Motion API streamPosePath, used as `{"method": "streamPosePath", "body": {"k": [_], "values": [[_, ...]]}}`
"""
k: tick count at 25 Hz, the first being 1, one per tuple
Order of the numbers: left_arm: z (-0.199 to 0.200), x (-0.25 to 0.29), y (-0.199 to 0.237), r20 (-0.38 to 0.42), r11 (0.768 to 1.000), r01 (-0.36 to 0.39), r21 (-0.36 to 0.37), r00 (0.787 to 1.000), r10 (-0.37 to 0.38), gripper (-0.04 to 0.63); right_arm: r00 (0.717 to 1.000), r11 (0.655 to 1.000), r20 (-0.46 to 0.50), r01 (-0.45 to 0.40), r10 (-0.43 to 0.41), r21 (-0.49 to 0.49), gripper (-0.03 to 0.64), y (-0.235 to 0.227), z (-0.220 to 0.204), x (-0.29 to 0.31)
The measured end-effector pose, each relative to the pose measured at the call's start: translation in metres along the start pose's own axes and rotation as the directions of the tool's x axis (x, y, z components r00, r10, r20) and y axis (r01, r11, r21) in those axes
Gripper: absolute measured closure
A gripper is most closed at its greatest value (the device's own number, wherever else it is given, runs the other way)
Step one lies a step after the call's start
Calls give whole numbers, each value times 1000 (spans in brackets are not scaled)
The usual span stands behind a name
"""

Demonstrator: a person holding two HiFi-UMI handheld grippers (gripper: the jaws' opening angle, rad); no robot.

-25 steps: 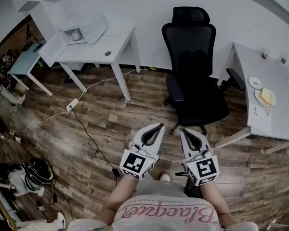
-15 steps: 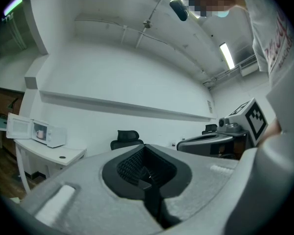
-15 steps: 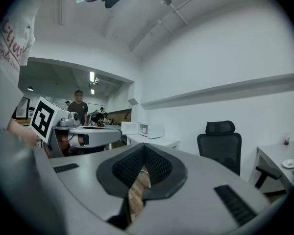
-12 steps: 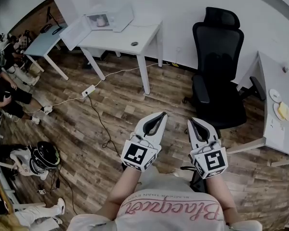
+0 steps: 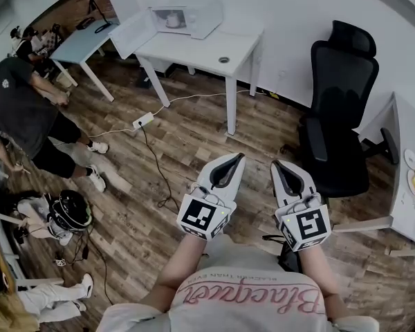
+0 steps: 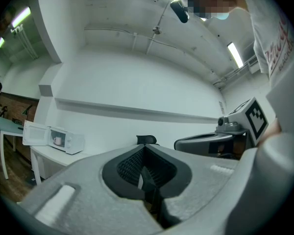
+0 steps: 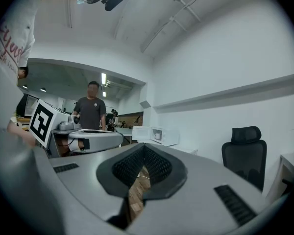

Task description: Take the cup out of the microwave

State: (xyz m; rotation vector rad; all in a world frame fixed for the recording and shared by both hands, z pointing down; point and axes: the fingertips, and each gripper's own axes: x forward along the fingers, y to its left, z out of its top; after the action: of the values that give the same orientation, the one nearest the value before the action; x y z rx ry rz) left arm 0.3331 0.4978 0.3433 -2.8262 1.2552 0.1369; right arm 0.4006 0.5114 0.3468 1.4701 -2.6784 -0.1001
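A white microwave (image 5: 188, 14) stands on a white table (image 5: 214, 50) against the far wall, its door (image 5: 131, 33) swung open to the left. A pale cup (image 5: 171, 21) sits inside it; the cup (image 6: 57, 140) also shows small in the left gripper view, inside the microwave (image 6: 66, 141). In the right gripper view the microwave (image 7: 160, 135) is far off. My left gripper (image 5: 236, 160) and right gripper (image 5: 279, 166) are held side by side over the wooden floor, well short of the table. Both are shut with nothing in them.
A black office chair (image 5: 342, 116) stands to the right of the table. A power strip (image 5: 144, 121) and its cable lie on the floor ahead. A person in a dark shirt (image 5: 24, 109) stands at the left, near a helmet (image 5: 69, 209). Another desk (image 5: 408, 199) is at the far right.
Both grippers have travelled across the floor towards the microwave table, which now sits nearer the middle of the head view. The chair has slid to the right, and a person has come into view at the left.
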Motion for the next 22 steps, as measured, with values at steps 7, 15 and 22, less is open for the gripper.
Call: {"method": "streamPosePath", "body": {"k": [7,15,22], "values": [[0,-14,44,9,1000,-27,-3,1000,27,592,1000,1000,-3,-31,30,-7,604,25,2,41],[-1,-32,94,4,999,-49,1,999,48,592,998,998,-4,-56,56,5,604,53,3,86],[4,-45,137,7,998,-58,16,998,57,592,997,997,6,-71,71,3,604,79,9,125]]}}
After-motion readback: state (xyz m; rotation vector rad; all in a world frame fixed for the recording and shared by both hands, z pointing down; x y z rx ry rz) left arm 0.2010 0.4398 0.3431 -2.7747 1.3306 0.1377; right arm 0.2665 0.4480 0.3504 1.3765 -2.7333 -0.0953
